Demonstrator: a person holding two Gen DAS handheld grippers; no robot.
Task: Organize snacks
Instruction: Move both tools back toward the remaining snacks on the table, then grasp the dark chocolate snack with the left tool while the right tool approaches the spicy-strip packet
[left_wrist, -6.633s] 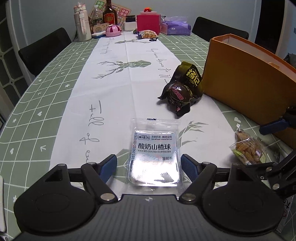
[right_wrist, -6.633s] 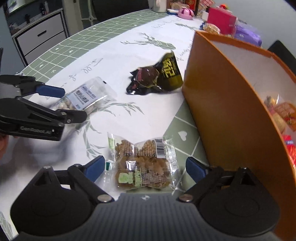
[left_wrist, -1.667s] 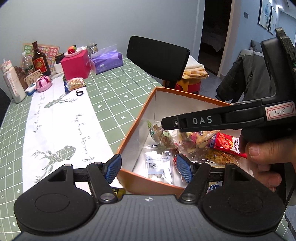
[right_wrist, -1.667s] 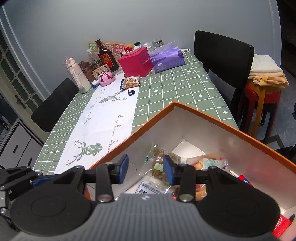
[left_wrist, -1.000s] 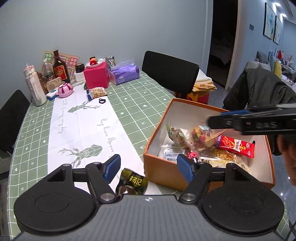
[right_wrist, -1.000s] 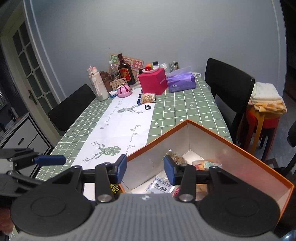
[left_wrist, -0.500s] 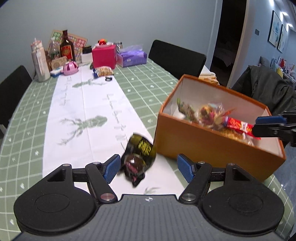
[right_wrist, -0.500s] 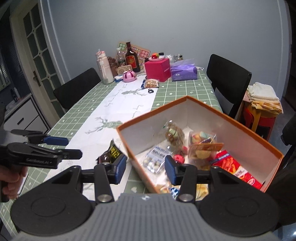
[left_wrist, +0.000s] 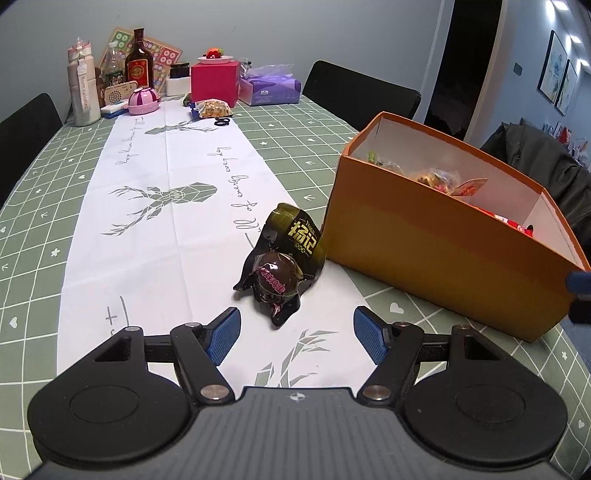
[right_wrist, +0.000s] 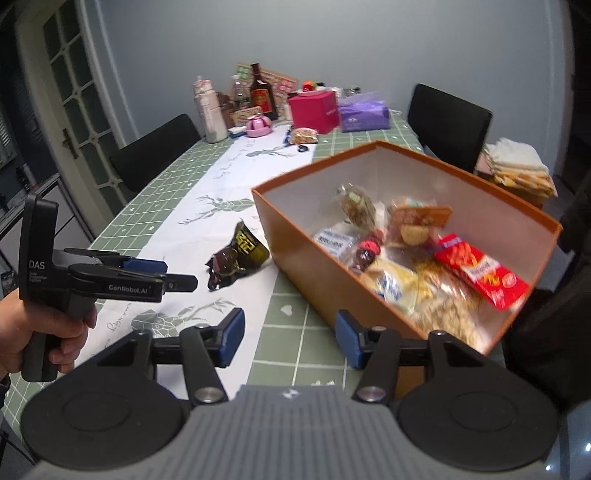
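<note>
On the cloth-covered surface, a crumpled glossy dark snack packet lies against the orange cardboard box. Left tool spread, empty. Right tool, just widening, empty; only its view shows the box's crinkled wrappers.

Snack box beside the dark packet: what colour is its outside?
Orange box, clearest in the left wrist view.

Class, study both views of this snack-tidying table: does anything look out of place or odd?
Yes. One dark snack packet lies crumpled on the white table runner, just outside the orange box, while the other snacks near it sit heaped inside the box. The left gripper points at the packet, jaws open and empty.
</note>
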